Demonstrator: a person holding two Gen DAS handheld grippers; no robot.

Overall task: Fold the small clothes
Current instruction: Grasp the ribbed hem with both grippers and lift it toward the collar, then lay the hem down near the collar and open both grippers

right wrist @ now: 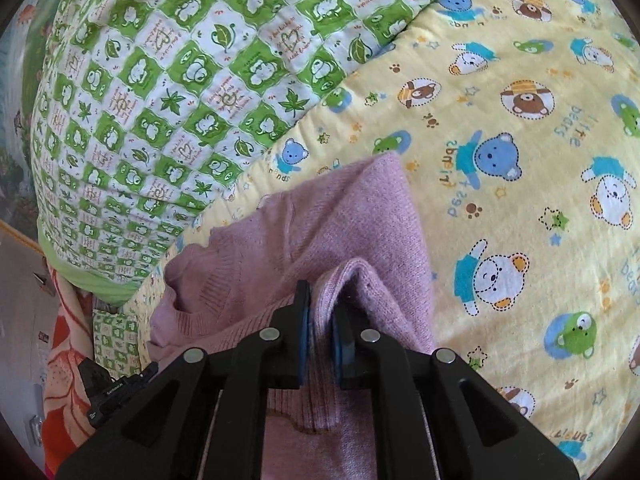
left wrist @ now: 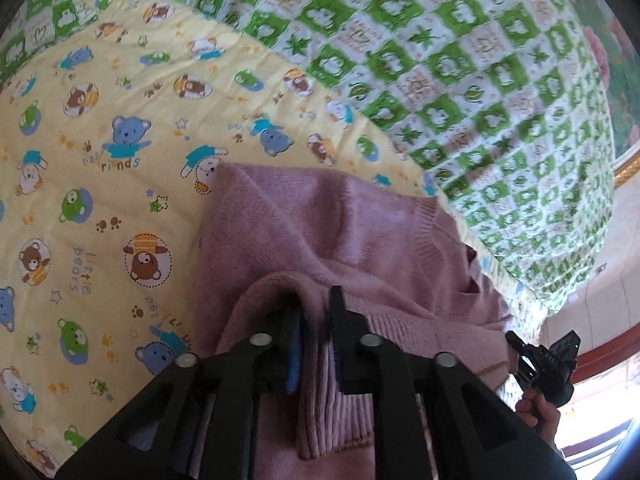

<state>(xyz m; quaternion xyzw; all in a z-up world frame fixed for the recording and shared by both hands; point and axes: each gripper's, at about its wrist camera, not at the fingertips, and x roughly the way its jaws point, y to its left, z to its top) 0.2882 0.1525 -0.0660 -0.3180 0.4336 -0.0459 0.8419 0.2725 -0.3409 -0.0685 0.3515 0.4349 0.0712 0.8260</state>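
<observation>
Sweater (left wrist: pixel 328 232) on bear-print sheet (left wrist: pixel 100 160); left gripper (left wrist: pixel 314 312) fingers slack around hem, right gripper (right wrist: pixel 322 312) pinching it; uneven release could skew fold

The lower part of the pink sweater (left wrist: pixel 320 240) is hidden behind the black frame of the left gripper (left wrist: pixel 314 312), and in the right wrist view likewise behind the right gripper (right wrist: pixel 320 312). The green checked quilt (left wrist: pixel 460 80) is smeared with blur in the left wrist view, its small lettering unreadable. The hand (left wrist: pixel 538 412) at that view's right edge shows only in part.
</observation>
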